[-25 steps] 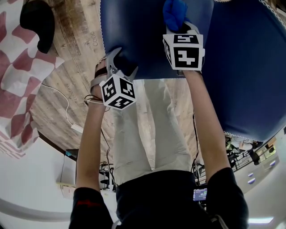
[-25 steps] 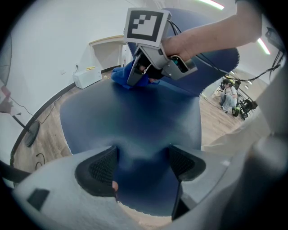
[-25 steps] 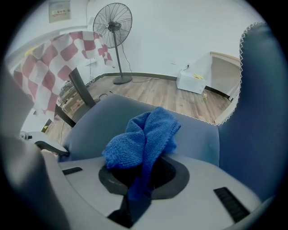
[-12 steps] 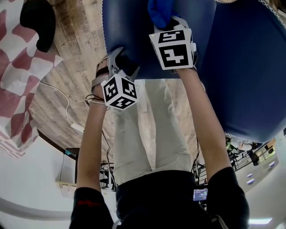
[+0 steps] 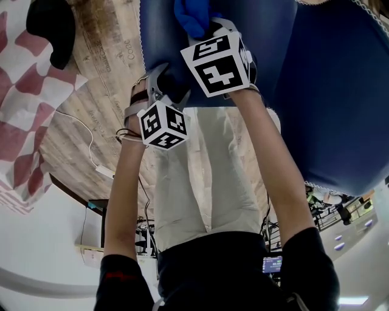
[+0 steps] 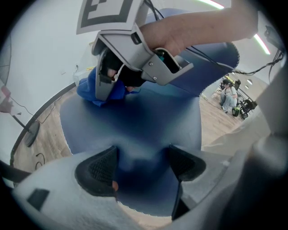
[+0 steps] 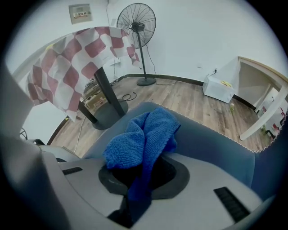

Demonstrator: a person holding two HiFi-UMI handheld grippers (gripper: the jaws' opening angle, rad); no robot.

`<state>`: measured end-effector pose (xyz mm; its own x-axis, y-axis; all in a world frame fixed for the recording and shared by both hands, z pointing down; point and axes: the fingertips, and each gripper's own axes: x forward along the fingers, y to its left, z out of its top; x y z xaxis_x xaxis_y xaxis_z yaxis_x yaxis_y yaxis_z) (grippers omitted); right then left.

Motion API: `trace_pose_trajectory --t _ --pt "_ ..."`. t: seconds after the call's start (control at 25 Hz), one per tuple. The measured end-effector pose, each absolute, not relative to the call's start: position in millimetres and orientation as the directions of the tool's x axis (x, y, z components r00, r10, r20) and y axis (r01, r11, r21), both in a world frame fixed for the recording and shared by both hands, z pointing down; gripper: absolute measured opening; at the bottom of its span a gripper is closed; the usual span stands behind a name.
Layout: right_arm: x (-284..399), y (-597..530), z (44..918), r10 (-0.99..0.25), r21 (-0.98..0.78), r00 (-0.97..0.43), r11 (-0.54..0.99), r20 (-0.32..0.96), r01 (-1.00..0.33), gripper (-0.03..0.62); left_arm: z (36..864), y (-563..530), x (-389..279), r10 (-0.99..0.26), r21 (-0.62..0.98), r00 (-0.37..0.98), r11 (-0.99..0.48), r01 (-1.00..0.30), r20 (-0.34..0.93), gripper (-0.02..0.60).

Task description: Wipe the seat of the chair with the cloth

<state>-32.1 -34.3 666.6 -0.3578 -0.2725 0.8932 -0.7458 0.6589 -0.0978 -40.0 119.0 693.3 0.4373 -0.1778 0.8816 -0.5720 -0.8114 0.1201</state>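
The dark blue chair seat fills the top of the head view. My right gripper is over it, shut on a bright blue cloth that is bunched against the seat. In the right gripper view the cloth spills out of the closed jaws onto the seat. My left gripper sits at the seat's front edge, to the left of the right one. It stands open, with the seat showing between its pads. Ahead of it are the right gripper and the cloth.
A red-and-white checked cloth hangs over a table at the left. A standing fan and a white box stand by the wall. A white cable lies on the wooden floor. The chair's tall blue part rises at the right.
My right gripper has slid left across the seat with the cloth in it. The left gripper has stayed at the seat's front edge.
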Motion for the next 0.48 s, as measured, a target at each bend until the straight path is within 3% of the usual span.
trace_pose_trajectory --t 0.48 --pt "-65.8 -24.1 662.9 -0.22 -0.146 -0.451 0.75 0.865 -0.645 0.057 693.8 119.9 -38.6 -0.177 0.12 0.436 -0.811 -0.572 0.883 0.361"
